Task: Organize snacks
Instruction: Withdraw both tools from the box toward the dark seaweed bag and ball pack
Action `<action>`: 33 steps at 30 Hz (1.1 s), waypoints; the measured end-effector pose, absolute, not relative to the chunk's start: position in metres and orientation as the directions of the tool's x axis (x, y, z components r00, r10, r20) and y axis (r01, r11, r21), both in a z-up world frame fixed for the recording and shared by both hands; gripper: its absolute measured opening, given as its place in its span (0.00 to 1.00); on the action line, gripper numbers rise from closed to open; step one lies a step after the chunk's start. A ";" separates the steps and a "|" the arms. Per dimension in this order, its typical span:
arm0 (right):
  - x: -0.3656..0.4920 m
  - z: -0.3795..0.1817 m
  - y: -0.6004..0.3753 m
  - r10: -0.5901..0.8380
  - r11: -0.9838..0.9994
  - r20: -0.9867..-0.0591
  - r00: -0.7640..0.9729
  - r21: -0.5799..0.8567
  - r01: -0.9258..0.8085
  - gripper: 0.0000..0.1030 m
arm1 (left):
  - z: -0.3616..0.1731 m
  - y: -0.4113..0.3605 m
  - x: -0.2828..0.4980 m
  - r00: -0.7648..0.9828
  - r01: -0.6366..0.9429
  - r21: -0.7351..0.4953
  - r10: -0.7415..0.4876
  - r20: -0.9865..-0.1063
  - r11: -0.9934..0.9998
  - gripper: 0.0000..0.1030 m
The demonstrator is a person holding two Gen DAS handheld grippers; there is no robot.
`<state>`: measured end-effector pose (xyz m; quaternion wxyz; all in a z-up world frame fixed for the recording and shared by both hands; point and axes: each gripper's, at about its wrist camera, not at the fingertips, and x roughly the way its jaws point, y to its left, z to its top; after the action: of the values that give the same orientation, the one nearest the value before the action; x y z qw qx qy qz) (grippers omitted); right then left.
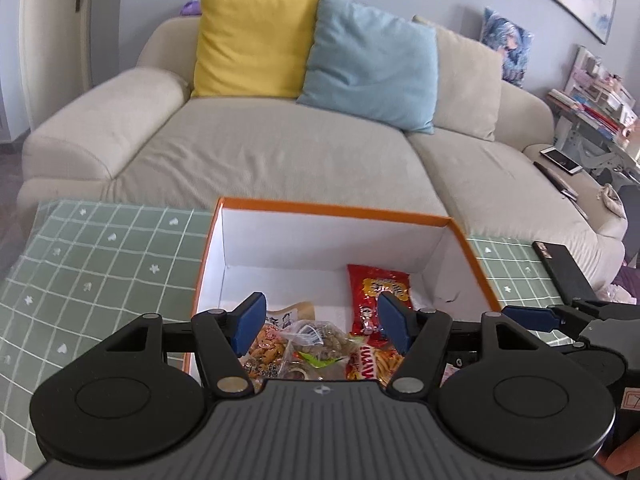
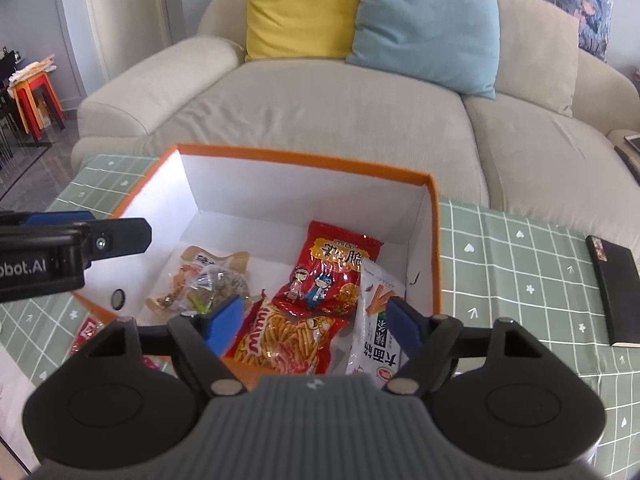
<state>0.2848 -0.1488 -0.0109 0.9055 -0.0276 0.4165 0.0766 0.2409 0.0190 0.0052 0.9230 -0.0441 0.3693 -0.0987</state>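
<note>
Both grippers spread and empty above the snack box.

Left gripper point(image 1: 322, 324) and right gripper point(image 2: 316, 322) hover with jaws wide apart, nothing between the pads, over the orange-rimmed box point(image 2: 304, 158) on the green checked tablecloth point(image 2: 520, 264). Inside lie a tall red packet point(image 2: 332, 264), an orange stick-snack bag point(image 2: 292, 336), a white packet point(image 2: 378, 328) against the right wall, and clear bags of nuts point(image 2: 216, 284). One red wrapper point(image 2: 86, 334) appears still outside, by the box's near left corner, so sorting looks nearly finished.
</note>
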 end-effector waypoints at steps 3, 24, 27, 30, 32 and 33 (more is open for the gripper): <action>0.268 -0.001 -0.152 0.128 0.986 -0.734 0.667 0.019 -0.168 0.77 | 0.015 0.015 0.227 0.719 0.168 -0.140 -0.218 -0.660 0.976 0.73; 0.116 -0.002 -0.176 0.137 0.990 -0.622 0.771 0.056 -0.131 0.78 | 0.006 0.053 0.106 0.708 0.158 -0.232 -0.274 -0.651 0.960 0.73; 0.102 -0.015 -0.182 0.121 0.993 -0.648 0.752 0.065 -0.104 0.78 | -0.012 0.054 0.089 0.668 0.147 -0.228 -0.267 -0.695 0.963 0.73; 0.091 -0.027 -0.185 0.121 0.993 -0.680 0.723 0.084 -0.087 0.78 | -0.035 0.059 0.078 0.617 0.114 -0.230 -0.250 -0.746 0.966 0.73; 0.085 -0.036 -0.184 0.128 0.992 -0.700 0.703 0.089 -0.091 0.78 | -0.048 0.064 0.071 0.585 0.078 -0.252 -0.248 -0.772 0.965 0.73; 0.082 -0.041 -0.182 0.128 0.992 -0.711 0.692 0.085 -0.097 0.78 | -0.055 0.066 0.069 0.567 0.057 -0.261 -0.247 -0.786 0.964 0.73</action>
<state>0.0818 -0.1815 -0.0414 0.9195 0.0206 0.3878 0.0612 0.0694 0.0660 -0.0553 0.8792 -0.1036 0.4569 -0.0865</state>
